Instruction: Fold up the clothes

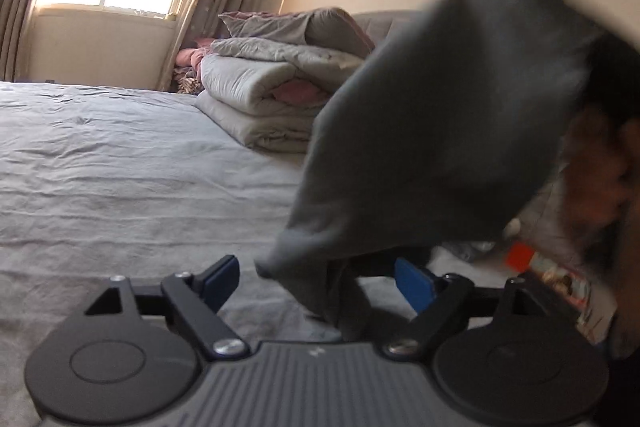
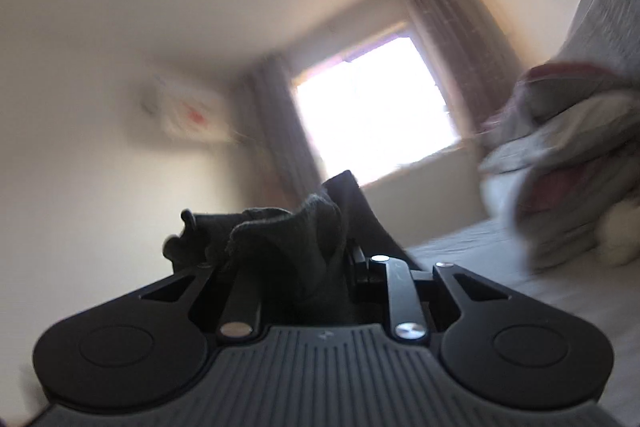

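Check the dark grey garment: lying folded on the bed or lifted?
Lifted, unfolded. The dark grey garment hangs bunched above the grey bed sheet, its top clamped in the right gripper.

Dark grey garment (image 1: 432,131), bunched and hanging above the bed, lower corner drooping

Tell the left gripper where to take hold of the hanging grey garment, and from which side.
Grip the garment's lowest dangling corner, probably from straight in front. It hangs between the open blue pads of the left gripper, untouched, while the right gripper pinches a bunched edge up high, so the cloth hangs free below.
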The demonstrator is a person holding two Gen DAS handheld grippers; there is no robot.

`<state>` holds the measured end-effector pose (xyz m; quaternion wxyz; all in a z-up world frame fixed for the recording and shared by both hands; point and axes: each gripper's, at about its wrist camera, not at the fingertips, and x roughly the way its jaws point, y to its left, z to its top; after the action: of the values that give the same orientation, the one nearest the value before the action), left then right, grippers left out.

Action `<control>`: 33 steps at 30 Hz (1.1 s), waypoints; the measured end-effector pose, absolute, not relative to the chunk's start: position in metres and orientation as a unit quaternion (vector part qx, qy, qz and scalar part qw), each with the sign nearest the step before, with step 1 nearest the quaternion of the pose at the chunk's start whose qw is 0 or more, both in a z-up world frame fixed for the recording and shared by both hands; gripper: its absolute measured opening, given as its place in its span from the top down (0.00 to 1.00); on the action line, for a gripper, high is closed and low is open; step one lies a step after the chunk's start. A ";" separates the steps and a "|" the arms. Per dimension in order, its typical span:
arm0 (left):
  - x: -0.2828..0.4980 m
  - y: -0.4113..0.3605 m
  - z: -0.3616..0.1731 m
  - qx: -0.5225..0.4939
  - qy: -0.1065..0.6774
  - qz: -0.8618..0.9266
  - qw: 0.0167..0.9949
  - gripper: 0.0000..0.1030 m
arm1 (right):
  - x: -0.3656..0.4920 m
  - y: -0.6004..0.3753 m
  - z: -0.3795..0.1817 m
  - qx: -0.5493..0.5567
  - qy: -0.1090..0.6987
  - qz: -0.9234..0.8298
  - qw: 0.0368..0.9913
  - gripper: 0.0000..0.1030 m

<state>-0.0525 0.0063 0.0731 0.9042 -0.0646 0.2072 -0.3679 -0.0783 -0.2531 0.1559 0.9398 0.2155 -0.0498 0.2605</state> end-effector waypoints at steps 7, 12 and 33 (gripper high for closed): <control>-0.057 -0.009 0.074 0.012 0.193 -0.341 0.920 0.93 | -0.083 -0.261 0.166 0.247 -0.030 0.300 0.921 0.77; -0.038 0.031 0.097 -0.055 0.167 -0.297 0.938 0.93 | -0.049 -0.279 0.144 0.190 0.084 0.123 0.970 0.77; -0.027 0.070 0.114 -0.148 0.176 -0.289 0.929 0.91 | -0.025 -0.222 0.116 -0.058 0.135 0.030 0.989 0.10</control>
<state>-0.0269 0.0702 0.1136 0.9295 -0.1480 0.1757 -0.2887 -0.0247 -0.2217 0.1162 0.9887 -0.0576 0.1348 0.0299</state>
